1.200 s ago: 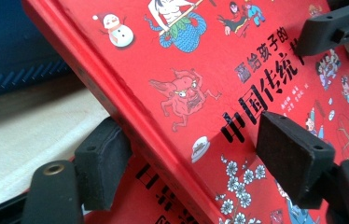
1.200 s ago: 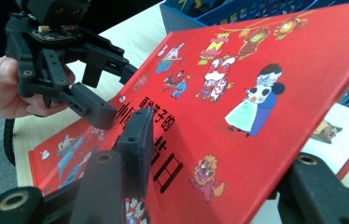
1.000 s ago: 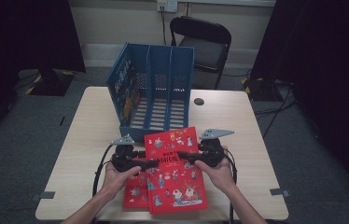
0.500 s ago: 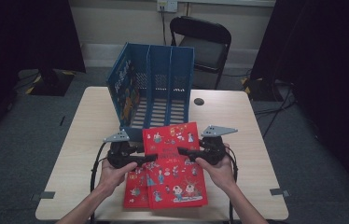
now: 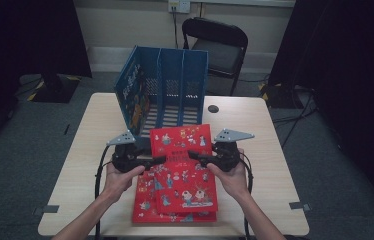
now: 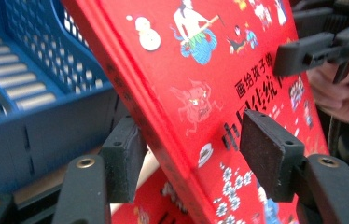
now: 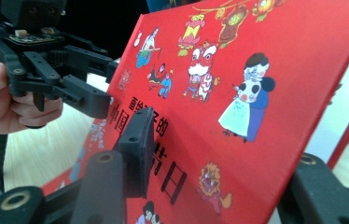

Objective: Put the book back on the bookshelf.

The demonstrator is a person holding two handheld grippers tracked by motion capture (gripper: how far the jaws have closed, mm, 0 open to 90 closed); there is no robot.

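both grippers, left [image 5: 159,160] and right [image 5: 195,155], fingers clamped on the top red book [image 5: 185,165]; could slip back onto the stack [image 5: 142,207] if either side loosens.

The lifted red book [image 5: 182,160] hides most of the book beneath [image 5: 147,202]; its title print stays unreadably small.
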